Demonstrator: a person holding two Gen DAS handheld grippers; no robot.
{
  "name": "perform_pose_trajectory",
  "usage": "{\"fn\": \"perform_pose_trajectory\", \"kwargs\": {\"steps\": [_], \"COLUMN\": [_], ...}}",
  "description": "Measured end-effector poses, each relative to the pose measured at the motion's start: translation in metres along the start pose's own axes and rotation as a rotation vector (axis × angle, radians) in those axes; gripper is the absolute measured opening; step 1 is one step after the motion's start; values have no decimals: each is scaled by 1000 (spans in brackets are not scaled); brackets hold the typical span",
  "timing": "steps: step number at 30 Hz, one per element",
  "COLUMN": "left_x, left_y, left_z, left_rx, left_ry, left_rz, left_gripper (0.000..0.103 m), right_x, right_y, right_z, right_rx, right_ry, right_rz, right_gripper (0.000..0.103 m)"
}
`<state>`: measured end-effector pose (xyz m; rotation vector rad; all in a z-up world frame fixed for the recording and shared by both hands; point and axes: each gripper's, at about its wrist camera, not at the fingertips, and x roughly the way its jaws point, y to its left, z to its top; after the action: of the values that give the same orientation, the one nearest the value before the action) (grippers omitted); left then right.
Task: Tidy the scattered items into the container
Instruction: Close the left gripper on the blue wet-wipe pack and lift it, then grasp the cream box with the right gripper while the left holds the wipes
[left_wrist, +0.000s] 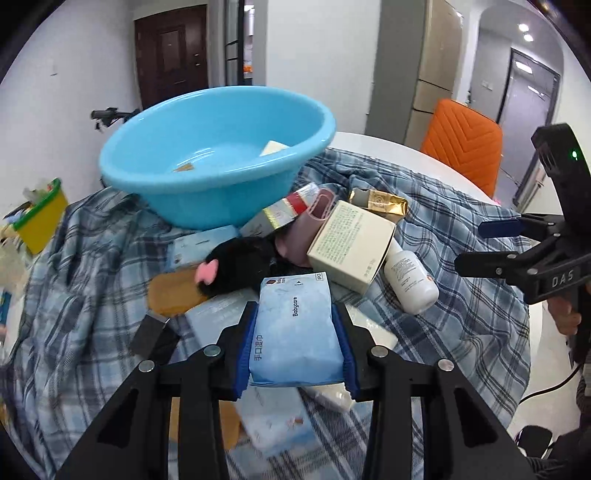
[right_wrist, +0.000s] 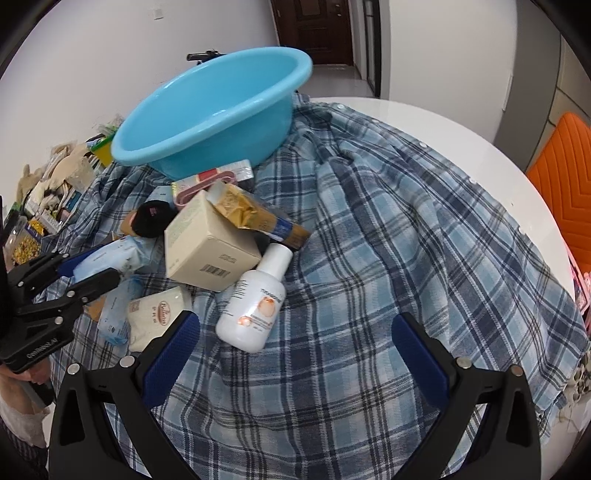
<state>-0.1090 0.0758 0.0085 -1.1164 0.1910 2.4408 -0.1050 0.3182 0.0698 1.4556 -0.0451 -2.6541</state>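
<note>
Left gripper (left_wrist: 295, 343) pinched pale blue soft wet-wipe pack (left_wrist: 295, 325); pack's lower end hid items beneath. Right gripper (right_wrist: 295, 354) stood spread, empty, above blue plaid cloth (right_wrist: 406, 258). Round blue plastic basin (left_wrist: 218, 147) held two part-hidden items.

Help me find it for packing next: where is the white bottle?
The white bottle lies on the plaid cloth at centre of the right wrist view, neck against the beige box.

Left tongs (left_wrist: 295, 343) clamped tight and tilted downward, right tongs (right_wrist: 295, 354) spread wide, angled down
</note>
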Motion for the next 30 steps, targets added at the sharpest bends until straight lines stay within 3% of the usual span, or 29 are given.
{"fn": "perform_pose_trajectory", "kwargs": {"steps": [10,14,22,30], "left_x": [-42,-53,-48,-42], "left_y": [31,38,45,38], "left_z": [-38,-43,-42,-37], "left_rx": [-172,-168,-197,-177], "left_ry": [-12,-33,-35,-27], "left_rz": [52,118,120,96], "left_gripper": [41,41,41,41], "right_x": [-7,-2,4,19], "right_y": [40,52,60,78], "right_z": [-11,-13,-1,2], "right_rx": [-184,-214,-199,-299], "right_ry": [-51,-51,-79,-87], "right_rz": [-18,5,19,99], "right_gripper": [103,103,103,103]}}
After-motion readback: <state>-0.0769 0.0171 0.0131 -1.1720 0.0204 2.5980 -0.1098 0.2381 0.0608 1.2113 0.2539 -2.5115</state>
